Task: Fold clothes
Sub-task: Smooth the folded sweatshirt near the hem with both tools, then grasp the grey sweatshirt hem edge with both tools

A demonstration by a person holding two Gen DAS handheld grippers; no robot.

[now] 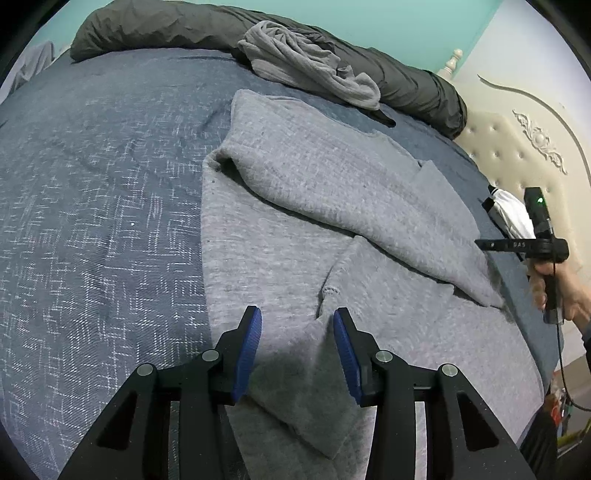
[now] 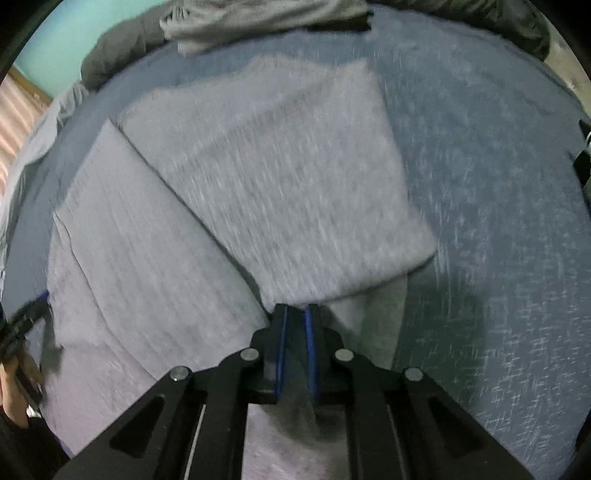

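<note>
**Carrying the sleeve fold across the grey sweater**

The bed (image 1: 92, 192), covered in a blue-flecked spread, carries everything. A dark duvet (image 1: 177, 26) is bunched along its far edge with a crumpled grey garment (image 1: 306, 70) on top, well apart from the work.

The grey sweater (image 1: 280, 258) lies spread in the middle of the bed, one part already laid over the body as a flap (image 2: 295, 177) with a clean diagonal edge. A judgement: the fold is partway done and the garment is not yet a compact rectangle.

The right tool (image 2: 295, 325) is clenched on grey fabric at the flap's near corner; its view is motion-blurred, so it looks mid-move. The left tool (image 1: 297, 325) hangs released just above the sweater's near part, jaws spread, gripping nothing.

To do this step well, keep the pinched corner low and taut, draw it along the existing crease so edges align, and lower the free tool onto the body to stop it sliding. Let go only once the flap lies flat.
</note>
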